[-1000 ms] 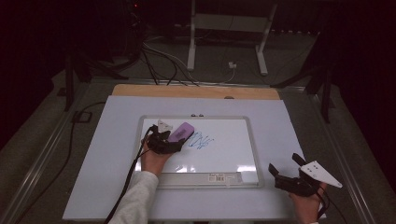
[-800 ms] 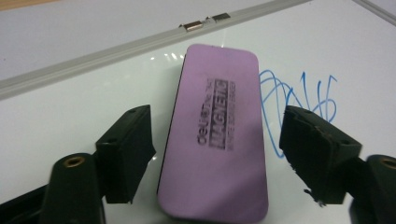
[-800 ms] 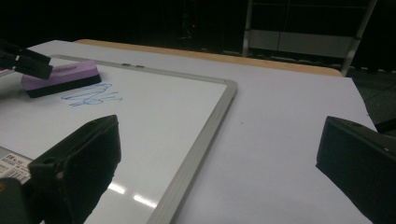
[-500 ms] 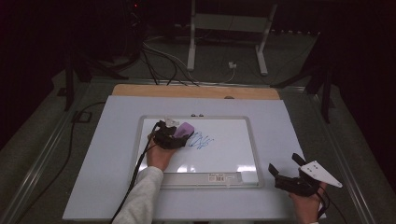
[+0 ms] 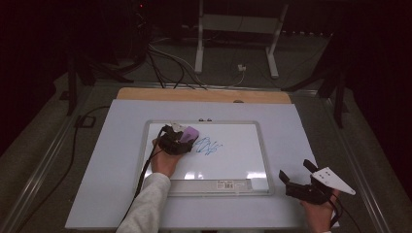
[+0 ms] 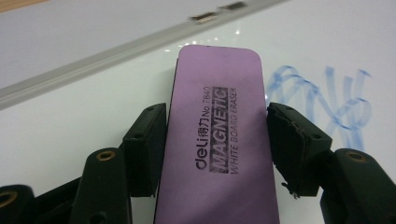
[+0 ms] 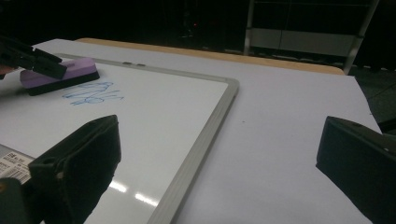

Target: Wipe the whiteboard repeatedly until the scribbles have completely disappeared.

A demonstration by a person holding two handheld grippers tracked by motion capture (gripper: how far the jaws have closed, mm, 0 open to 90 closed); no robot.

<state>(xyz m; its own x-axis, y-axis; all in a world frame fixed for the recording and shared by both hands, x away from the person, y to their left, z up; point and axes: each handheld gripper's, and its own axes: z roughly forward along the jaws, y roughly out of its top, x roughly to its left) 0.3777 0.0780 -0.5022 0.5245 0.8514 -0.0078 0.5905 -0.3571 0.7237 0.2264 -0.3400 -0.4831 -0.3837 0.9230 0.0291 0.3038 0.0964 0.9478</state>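
A framed whiteboard (image 5: 252, 127) lies on the white table cover, with a blue scribble (image 5: 209, 145) near its middle. My left gripper (image 5: 180, 141) is shut on a purple magnetic eraser (image 6: 218, 135), which rests flat on the board just left of the scribble (image 6: 336, 100). The eraser (image 5: 188, 133) sits toward the board's upper left. In the right gripper view the eraser (image 7: 60, 74) lies beside the scribble (image 7: 91, 92). My right gripper (image 5: 297, 174) stands open off the board's lower right corner, with nothing between its jaws.
The white cover (image 5: 311, 131) spans a wooden table whose far edge (image 5: 204, 95) shows. A label strip (image 5: 228, 184) lies on the board's near frame. Cables and a metal stand (image 5: 233, 29) occupy the dark floor beyond.
My left gripper has slid the eraser up and left across the board, away from the scribble, and the blue marks look thinner. The right gripper has stayed still.
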